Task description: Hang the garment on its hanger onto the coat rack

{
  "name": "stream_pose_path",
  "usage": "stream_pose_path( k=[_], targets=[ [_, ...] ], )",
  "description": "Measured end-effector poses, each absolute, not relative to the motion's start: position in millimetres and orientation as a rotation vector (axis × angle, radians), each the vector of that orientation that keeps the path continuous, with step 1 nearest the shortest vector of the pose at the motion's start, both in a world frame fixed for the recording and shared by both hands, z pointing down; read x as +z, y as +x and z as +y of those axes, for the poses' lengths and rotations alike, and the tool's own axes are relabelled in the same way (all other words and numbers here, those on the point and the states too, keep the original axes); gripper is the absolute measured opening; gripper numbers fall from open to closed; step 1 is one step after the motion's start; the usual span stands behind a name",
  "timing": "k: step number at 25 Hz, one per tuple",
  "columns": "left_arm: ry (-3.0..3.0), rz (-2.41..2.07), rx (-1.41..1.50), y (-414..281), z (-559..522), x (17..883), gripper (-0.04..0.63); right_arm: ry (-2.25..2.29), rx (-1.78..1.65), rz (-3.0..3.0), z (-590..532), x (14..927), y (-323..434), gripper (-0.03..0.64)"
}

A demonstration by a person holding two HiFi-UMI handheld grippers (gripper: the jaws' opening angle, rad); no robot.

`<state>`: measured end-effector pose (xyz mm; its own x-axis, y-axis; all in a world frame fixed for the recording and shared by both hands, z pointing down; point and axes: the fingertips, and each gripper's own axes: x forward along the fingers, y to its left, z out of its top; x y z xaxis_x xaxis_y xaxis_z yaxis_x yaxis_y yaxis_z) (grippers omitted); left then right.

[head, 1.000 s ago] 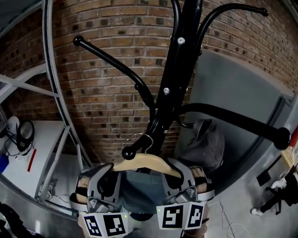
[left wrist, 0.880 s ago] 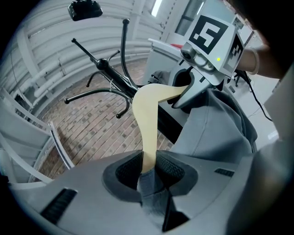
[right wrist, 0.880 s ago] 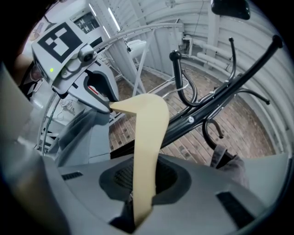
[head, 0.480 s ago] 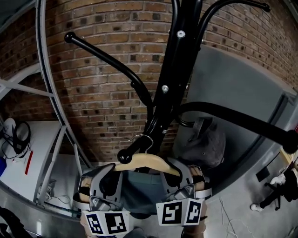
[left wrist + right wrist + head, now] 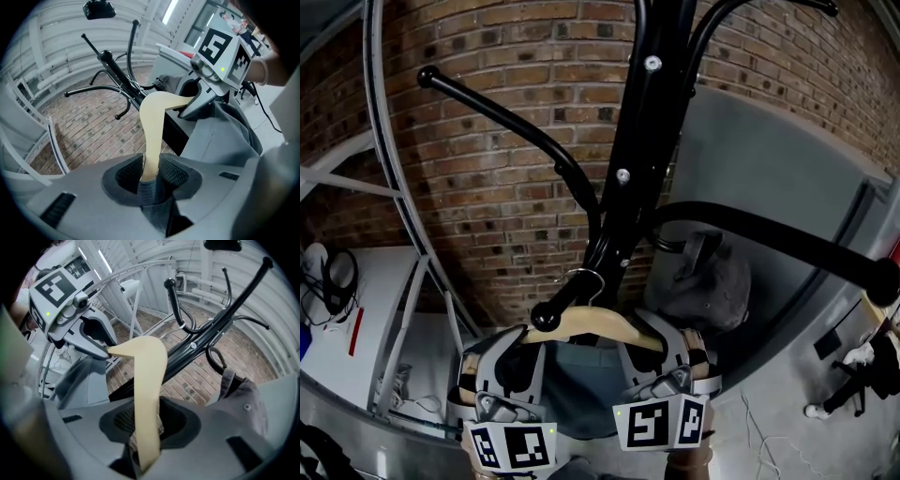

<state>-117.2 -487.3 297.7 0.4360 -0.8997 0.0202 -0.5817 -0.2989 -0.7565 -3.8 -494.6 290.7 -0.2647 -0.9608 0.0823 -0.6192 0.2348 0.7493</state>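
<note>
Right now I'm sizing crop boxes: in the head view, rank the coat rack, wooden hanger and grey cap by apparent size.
1. coat rack, by far largest.
2. grey cap, covering more area.
3. wooden hanger, longer but thin; a close call.

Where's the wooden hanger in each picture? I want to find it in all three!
Head view: the wooden hanger sits low in the middle, under the rack.
Left gripper view: the hanger is in the centre, rising from the bottom and bending right.
Right gripper view: the hanger is in the centre, rising and bending left.
Shared landmark: the black coat rack behind it.
</note>
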Motion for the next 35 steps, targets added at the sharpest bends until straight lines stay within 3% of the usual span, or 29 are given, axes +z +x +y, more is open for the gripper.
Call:
stream_pose_path(
  k=[8, 26, 30, 33, 35],
  targets=[
    [-2.006, 1.241, -0.508, -122.9, -473.6, 288.2, 0.163, 1.427, -0.853, -2.050, -476.1, 281.7, -10.2, 0.163],
    [-1.912, 1.311, -0.442, -116.4, -391.7, 266.3, 0.163, 1.307, -0.909, -2.193, -396.1, 272.1, -13.3, 0.166],
    [-1.954, 1.323, -0.411, -105.6, -369.9, 271.9, 0.163, 1.307, -0.889, -2.183, -377.7, 276.5, -3.7, 0.076],
    [-1.989, 1.313, -0.423, -94.2, -352.5, 275.3, 0.161, 1.287, -0.872, -2.200, -363.0, 280.4, 0.5, 0.053],
    [-1.989, 1.330, -0.416, -89.9, -341.9, 275.7, 0.103, 1.281, -0.865, -2.204, -355.3, 282.6, 3.3, 0.045]
  ],
)
